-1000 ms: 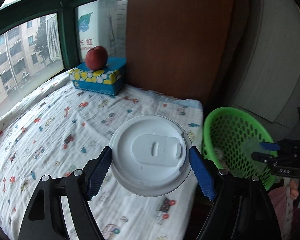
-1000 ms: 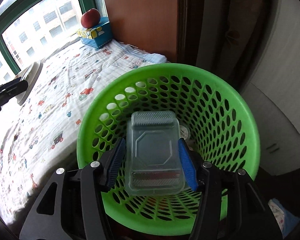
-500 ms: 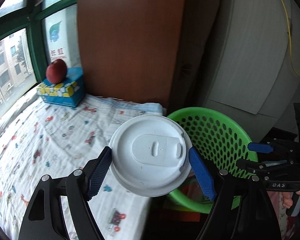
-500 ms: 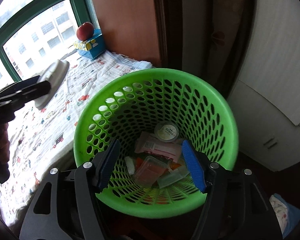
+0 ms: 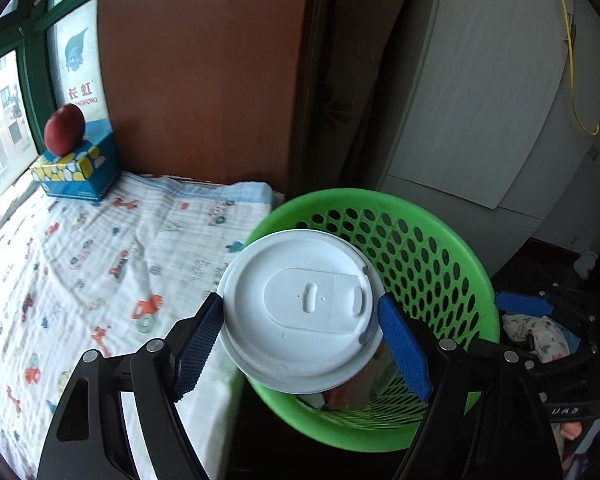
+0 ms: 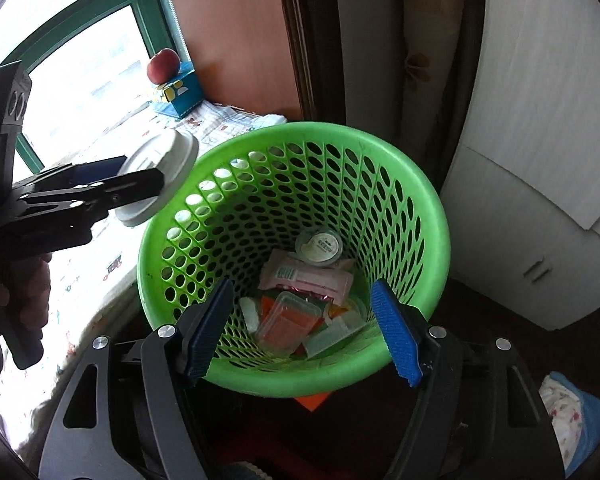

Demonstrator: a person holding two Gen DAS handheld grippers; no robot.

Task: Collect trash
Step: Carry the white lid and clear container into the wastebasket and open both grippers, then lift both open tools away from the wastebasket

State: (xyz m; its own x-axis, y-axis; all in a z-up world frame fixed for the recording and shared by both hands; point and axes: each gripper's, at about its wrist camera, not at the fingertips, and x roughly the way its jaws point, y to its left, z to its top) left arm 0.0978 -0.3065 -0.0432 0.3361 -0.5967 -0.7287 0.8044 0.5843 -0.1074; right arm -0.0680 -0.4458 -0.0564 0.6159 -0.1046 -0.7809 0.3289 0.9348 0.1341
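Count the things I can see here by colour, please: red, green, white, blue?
Red: 1, apple
Green: 1, basket
White: 1, cup lid
Blue: 1, tissue box
Total: 4

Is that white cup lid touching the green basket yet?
Apart. The right wrist view shows the white cup lid, clamped in the left gripper, hanging outside the green basket rim with a gap between them.

Basket [image 6: 427,200] glossy green perforated plastic; lid [image 5: 300,316] matt white plastic; bedsheet [image 5: 100,264] soft printed cloth.
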